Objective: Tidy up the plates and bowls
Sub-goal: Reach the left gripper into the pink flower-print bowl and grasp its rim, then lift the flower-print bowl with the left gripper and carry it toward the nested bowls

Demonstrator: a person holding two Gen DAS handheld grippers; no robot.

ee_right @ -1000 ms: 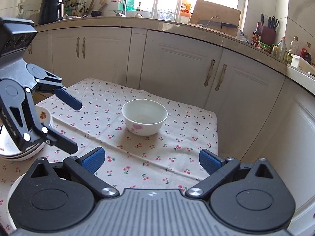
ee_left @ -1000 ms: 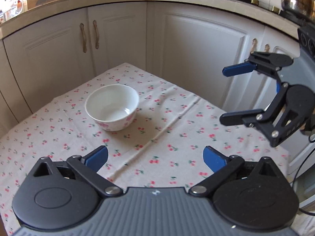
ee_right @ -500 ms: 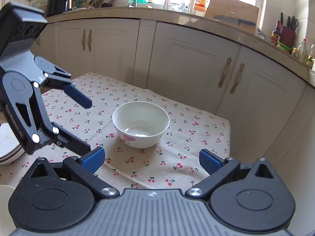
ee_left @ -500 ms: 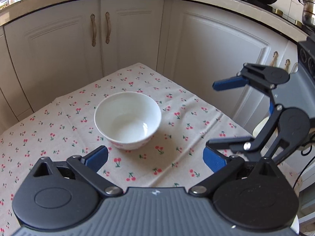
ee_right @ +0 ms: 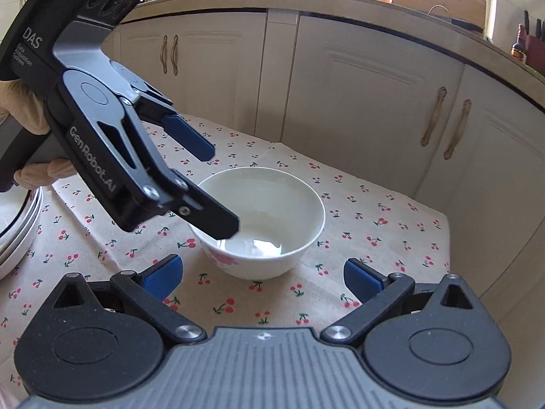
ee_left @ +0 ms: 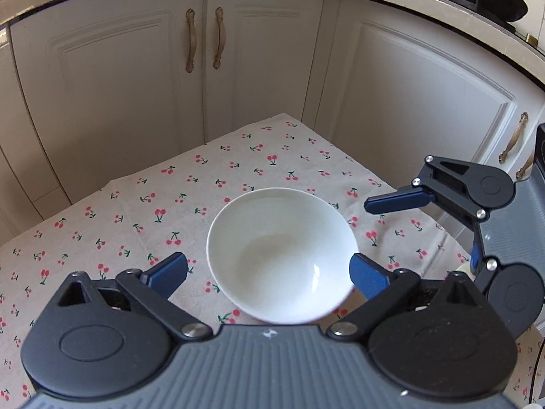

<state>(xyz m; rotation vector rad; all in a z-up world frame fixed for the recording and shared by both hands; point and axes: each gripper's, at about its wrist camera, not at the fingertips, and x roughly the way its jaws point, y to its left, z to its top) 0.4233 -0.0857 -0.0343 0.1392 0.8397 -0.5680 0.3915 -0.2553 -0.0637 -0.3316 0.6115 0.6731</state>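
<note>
Glossy white ceramic: we count one round bowl (ee_left: 282, 255), pink-flowered outside, on the cherry-print cotton tablecloth (ee_left: 102, 238) near the table's corner. Left gripper (ee_left: 269, 272), jaws just narrowing yet wide, straddles the bowl's rim without gripping it. Right gripper (ee_right: 262, 276) gapes empty. Stacked plates (ee_right: 20, 231) sit at the left edge; we cannot count them.

Left gripper (ee_right: 221, 189) side plate, white lettering: "GenRobot.AI". Upper housing of same gripper: "DAS", small print beneath too fine to read. Countertop bottle labels illegible.
</note>
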